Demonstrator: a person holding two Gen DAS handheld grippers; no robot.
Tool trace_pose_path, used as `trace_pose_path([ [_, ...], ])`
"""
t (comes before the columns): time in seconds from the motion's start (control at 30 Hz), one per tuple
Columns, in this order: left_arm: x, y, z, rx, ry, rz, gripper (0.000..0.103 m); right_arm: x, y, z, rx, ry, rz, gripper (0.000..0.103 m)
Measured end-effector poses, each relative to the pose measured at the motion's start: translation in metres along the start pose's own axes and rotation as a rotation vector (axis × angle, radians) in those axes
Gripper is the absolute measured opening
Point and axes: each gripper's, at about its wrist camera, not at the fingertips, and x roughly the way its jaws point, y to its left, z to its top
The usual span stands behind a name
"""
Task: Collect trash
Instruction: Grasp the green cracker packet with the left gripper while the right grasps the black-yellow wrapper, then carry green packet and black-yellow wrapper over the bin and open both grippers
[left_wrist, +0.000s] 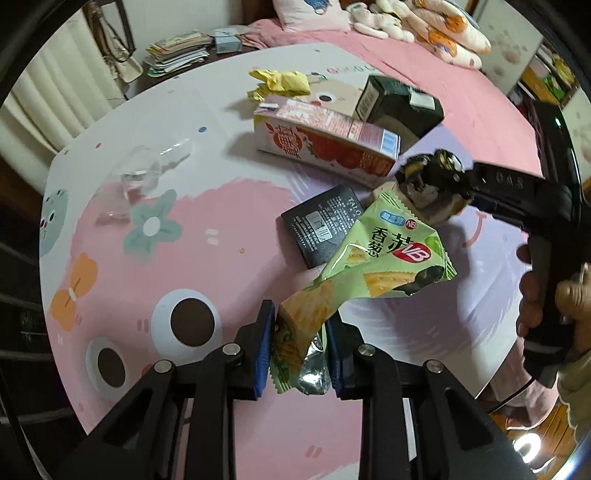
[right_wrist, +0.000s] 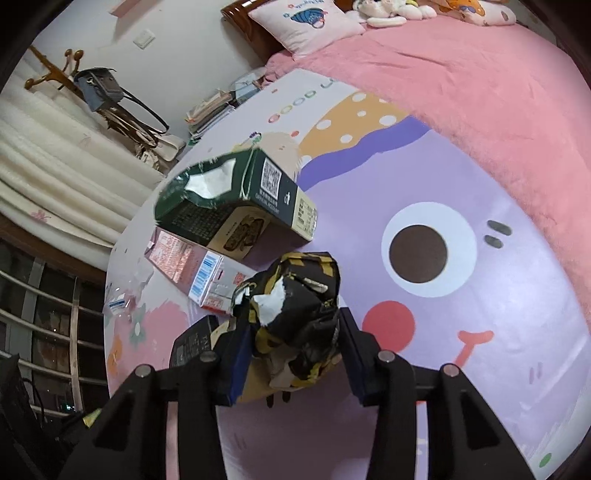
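Note:
My left gripper (left_wrist: 300, 343) is shut on a green snack wrapper (left_wrist: 384, 254), holding it by one end above the table. My right gripper (right_wrist: 291, 354) is shut on a crumpled black and yellow wrapper (right_wrist: 295, 306); it also shows in the left wrist view (left_wrist: 430, 181), held above the table. On the table lie a red and white carton (left_wrist: 325, 142), a dark green box (right_wrist: 236, 199), a flat black box (left_wrist: 325, 225), crumpled yellow paper (left_wrist: 282, 83) and clear plastic film (left_wrist: 147, 173).
The table has a cartoon-print cover (left_wrist: 184, 236). A pink bed (right_wrist: 443, 74) with pillows and plush toys lies behind it. A stack of papers (left_wrist: 177, 51) sits at the back left. Curtains and a coat rack with bags (right_wrist: 107, 92) stand on the left.

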Motion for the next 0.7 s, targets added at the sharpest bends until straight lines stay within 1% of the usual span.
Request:
trace_pose_path([
  [0.17,-0.017,-0.010,-0.006,-0.039,-0.030,0.011,0.024,-0.026,-0.005,-0.005,-0.018,-0.022,0.024,0.043],
  [0.33,-0.041,-0.031,-0.019,-0.070,-0.071,0.025,0.024,-0.059,-0.010,-0.017,-0.050,-0.035,0.052,0.043],
  [0.57,-0.071,-0.070,-0.047,-0.116,-0.119,0.043,0.024,-0.106,-0.020,-0.047,-0.132,-0.009,0.101,0.043],
  [0.7,-0.086,-0.097,-0.071,-0.157,-0.135,0.043,0.024,-0.135,-0.027,-0.070,-0.199,0.005,0.136,0.043],
])
